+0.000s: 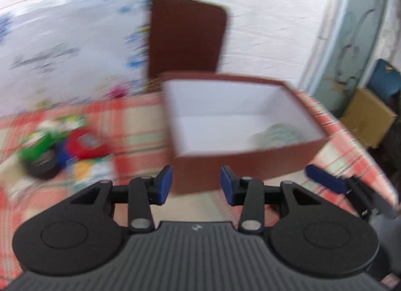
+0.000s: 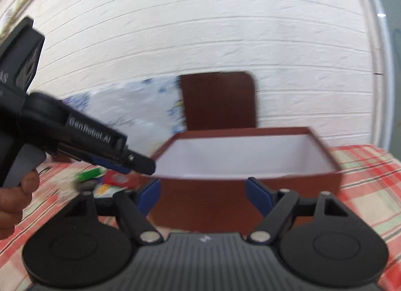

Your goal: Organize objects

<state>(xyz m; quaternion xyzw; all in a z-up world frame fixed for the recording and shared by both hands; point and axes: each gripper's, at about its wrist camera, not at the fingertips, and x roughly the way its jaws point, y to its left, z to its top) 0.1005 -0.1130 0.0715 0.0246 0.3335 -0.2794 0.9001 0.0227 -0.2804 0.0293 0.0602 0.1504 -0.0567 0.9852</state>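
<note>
An open brown box (image 1: 240, 165) with a white inside stands on the checked tablecloth; it also shows in the right wrist view (image 2: 240, 198). A pale roll of tape (image 1: 278, 134) lies in its near right corner. A blurred pile of small objects (image 1: 62, 145), green, red, blue and black, lies to the box's left, also seen in the right wrist view (image 2: 110, 180). My left gripper (image 1: 196, 185) is open and empty just before the box's near left corner. My right gripper (image 2: 203, 194) is open and empty in front of the box's near wall.
The box's brown lid (image 1: 185, 37) leans upright against the white wall behind it. A white printed plastic bag (image 1: 70, 47) stands at the back left. The table edge (image 1: 361, 140) runs on the right, with a cardboard carton (image 1: 368, 115) beyond it.
</note>
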